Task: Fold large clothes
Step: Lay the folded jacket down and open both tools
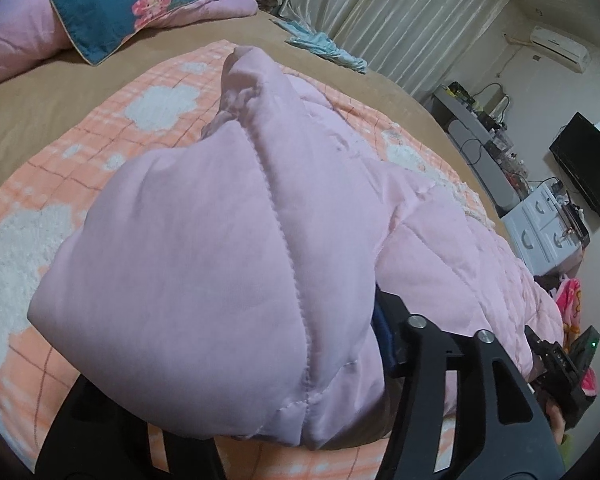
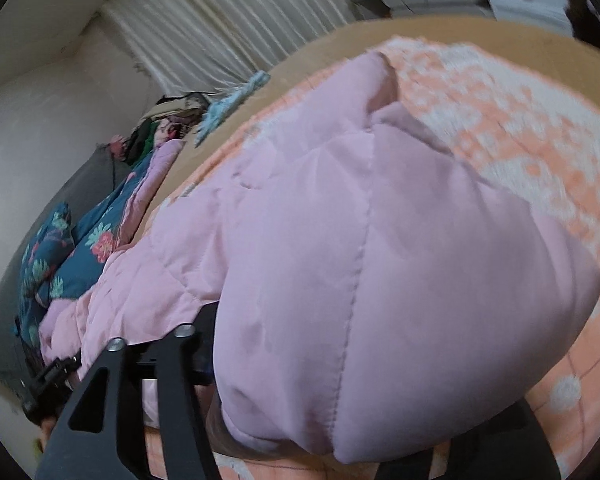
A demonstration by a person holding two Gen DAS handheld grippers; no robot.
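Note:
A large pink quilted garment (image 1: 204, 216) lies bunched on an orange-and-white checked blanket (image 1: 60, 152) on the bed. Its puffy stitched fold fills the space between my left gripper's (image 1: 228, 352) spread jaws and hides the fingertips; only the right finger (image 1: 416, 364) shows, its pad beside the cloth. In the right wrist view the same garment (image 2: 380, 240) bulges between my right gripper's (image 2: 360, 368) wide jaws, with a dark gap beside the left finger (image 2: 180, 360). Both grippers are open. The two grippers sit close together at the near edge.
A tan sheet (image 1: 40, 96) covers the bed. A floral teal-and-pink quilt (image 1: 112, 4) is piled at the head, and light blue cloth (image 1: 328, 48) lies by the curtain (image 1: 400, 12). White drawers (image 1: 540, 232) and a dark screen (image 1: 588, 164) stand past the bed's right edge.

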